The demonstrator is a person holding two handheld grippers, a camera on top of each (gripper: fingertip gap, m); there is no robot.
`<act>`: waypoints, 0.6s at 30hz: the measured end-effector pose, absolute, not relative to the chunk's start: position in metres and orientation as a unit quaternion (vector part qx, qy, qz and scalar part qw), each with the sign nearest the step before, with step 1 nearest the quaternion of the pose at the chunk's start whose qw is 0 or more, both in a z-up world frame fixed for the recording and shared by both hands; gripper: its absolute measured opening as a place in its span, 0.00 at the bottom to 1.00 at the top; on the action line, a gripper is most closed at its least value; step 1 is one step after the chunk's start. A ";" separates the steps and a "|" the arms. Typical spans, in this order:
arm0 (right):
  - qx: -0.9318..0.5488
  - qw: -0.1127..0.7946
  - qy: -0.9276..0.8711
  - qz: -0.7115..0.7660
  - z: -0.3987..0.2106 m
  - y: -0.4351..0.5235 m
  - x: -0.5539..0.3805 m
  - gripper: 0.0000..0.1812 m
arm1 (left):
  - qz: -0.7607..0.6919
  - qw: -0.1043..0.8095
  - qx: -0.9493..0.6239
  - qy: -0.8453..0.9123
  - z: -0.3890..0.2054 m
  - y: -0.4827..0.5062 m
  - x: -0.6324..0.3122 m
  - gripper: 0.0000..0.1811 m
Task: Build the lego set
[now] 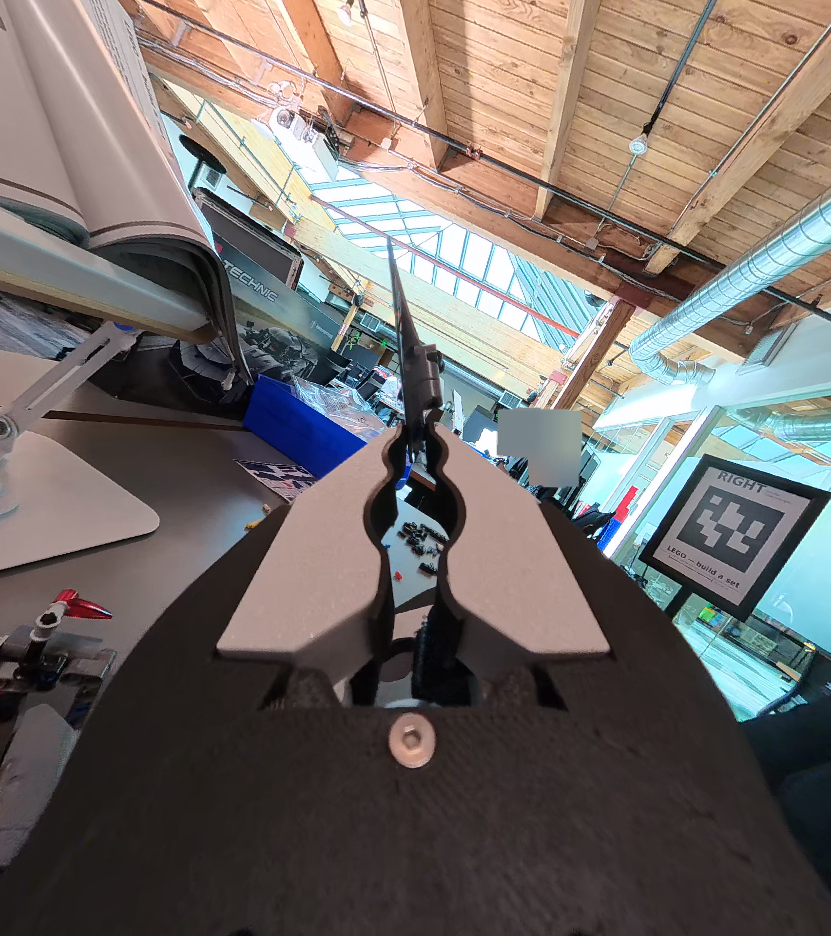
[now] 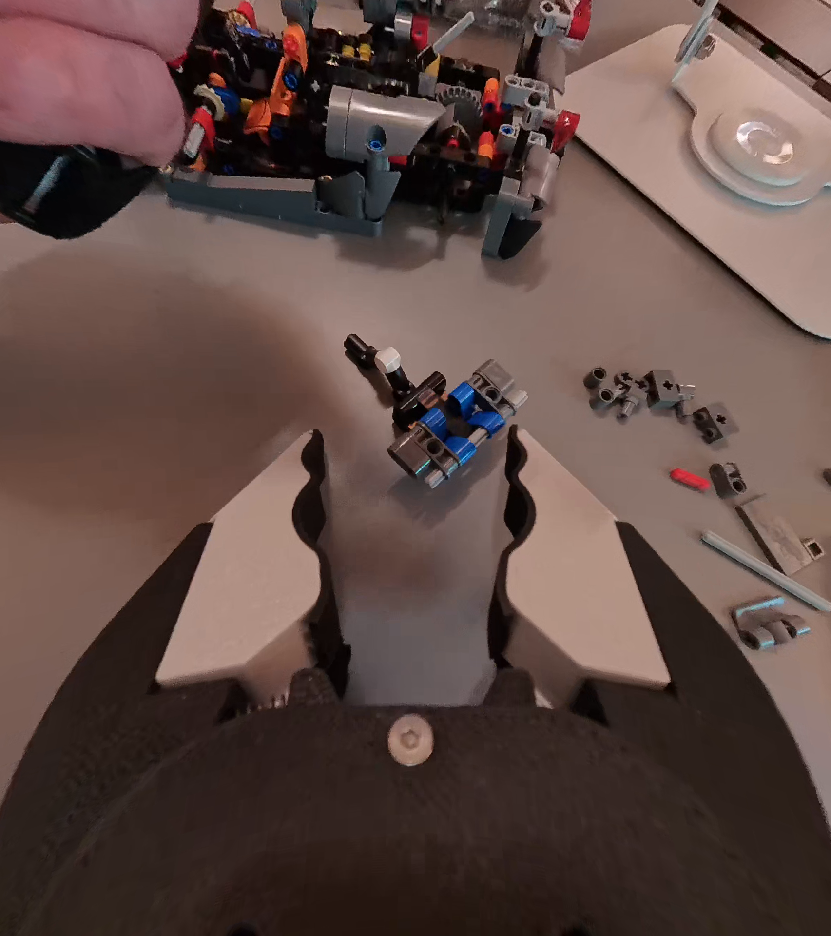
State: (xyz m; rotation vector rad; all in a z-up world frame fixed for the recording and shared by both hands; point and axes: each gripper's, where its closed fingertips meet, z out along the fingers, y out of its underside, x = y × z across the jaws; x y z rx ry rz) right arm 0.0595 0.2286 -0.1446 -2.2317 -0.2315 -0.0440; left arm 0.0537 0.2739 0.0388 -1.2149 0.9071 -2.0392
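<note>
Your left gripper (image 1: 416, 440) is pinching a thin dark panel (image 1: 405, 334) between nearly closed fingers, holding it upright and tilted up toward the ceiling. Beyond it, loose black pieces (image 1: 421, 542) are lying on the tabletop (image 1: 190, 486), with a blue bin (image 1: 297, 420) and an open manual (image 1: 48, 126) on a stand farther out. Your right gripper (image 2: 413, 435) is hovering wide open and empty over the tabletop, its fingers framing a small blue-and-grey subassembly (image 2: 448, 420) lying just ahead. Grey parts (image 2: 656, 400) are sitting to the right, the big model (image 2: 367, 116) is standing farther off, and your hand (image 2: 59, 76) is showing top left.
</note>
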 end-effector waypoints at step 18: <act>-0.899 0.423 -0.113 -0.017 -0.148 0.227 0.057 0.17 | -0.766 0.294 -0.455 0.345 0.038 0.268 0.056 0.02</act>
